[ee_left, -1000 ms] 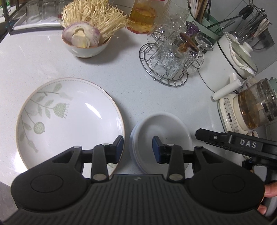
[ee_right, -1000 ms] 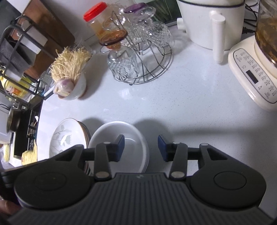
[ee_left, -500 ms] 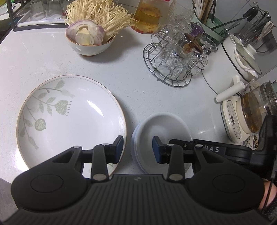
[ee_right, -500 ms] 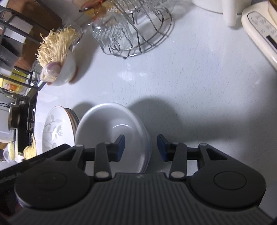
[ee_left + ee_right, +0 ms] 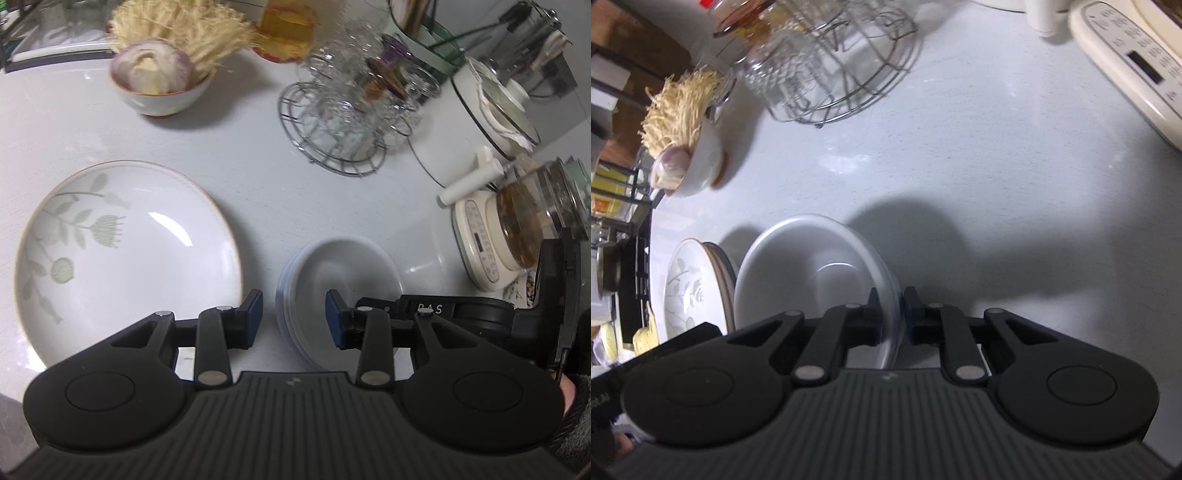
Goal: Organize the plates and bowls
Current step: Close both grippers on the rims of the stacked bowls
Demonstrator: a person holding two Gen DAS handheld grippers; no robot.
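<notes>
Countertop (image 5: 258, 155), pale and speckled, fills both views. On it, toward the left in the left wrist view, a wide floral plate (image 5: 125, 254) is seen lying flat; in the right wrist view a second rim shows under it, so a stack is indicated. Just beside it to the right, a stack of plain white bowls (image 5: 340, 266) is set, apart from the plate by a narrow strip of counter. Farther back, a wire rack of glass cups (image 5: 343, 122) is placed, with a white pot (image 5: 461, 125) and a cream kettle base (image 5: 480, 247) carrying a glass jug at the right edge. A small bowl (image 5: 162, 96) holding enoki mushrooms and a halved onion is found at the back left.

The right gripper (image 5: 890, 314) is clamped on the right-hand rim of the top white bowl, one pad inside the wall and one outside, the jaws drawn nearly together. The left gripper (image 5: 293, 319) is held above the gap between plate and bowls, its jaws partly apart and widening slightly, with nothing pressed between them. A fuzzy sleeve (image 5: 576, 424) is glimpsed at the lower right of the left wrist view.
</notes>
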